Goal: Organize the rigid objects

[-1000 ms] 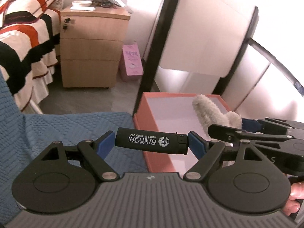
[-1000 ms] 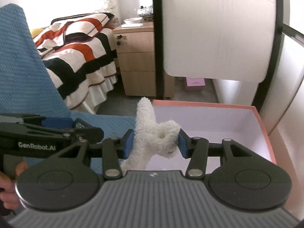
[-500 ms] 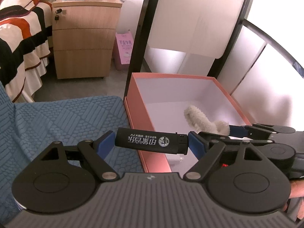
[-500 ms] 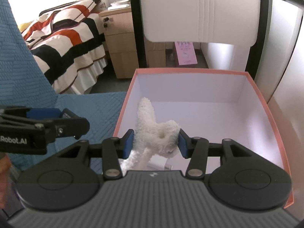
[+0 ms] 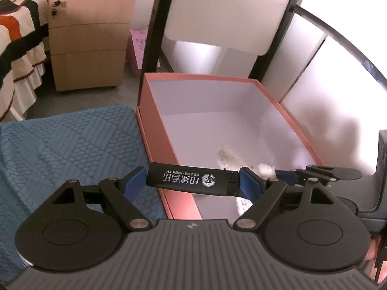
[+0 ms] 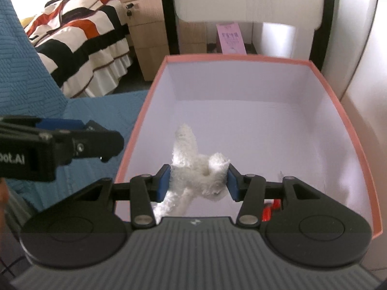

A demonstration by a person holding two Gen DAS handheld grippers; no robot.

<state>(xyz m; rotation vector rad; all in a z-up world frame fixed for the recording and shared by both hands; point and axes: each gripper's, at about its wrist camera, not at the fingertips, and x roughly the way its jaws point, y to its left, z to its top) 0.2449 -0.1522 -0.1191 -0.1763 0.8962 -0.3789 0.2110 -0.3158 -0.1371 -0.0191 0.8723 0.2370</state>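
Observation:
My left gripper [image 5: 192,183] is shut on a black lighter [image 5: 191,182] with white print, held crosswise above the near left wall of an orange box [image 5: 154,130] with a white inside. My right gripper [image 6: 197,181] is shut on a white fluffy toy [image 6: 193,166] and holds it low inside the same box [image 6: 145,111]. The toy's tip [image 5: 228,157] and the right gripper [image 5: 285,175] show in the left wrist view, and the left gripper [image 6: 72,142] shows in the right wrist view.
A blue quilted cushion [image 5: 67,149] lies left of the box. A small red object [image 6: 272,209] lies in the box under my right gripper. A wooden bedside cabinet [image 5: 89,38], a striped bed [image 6: 79,38], a pink bag [image 6: 231,38] and a black frame [image 5: 151,36] stand behind.
Both grippers moved forward and down over the box. The right gripper lowered the fluffy toy into the box. The left gripper, still holding the lighter, came over the box's left wall.

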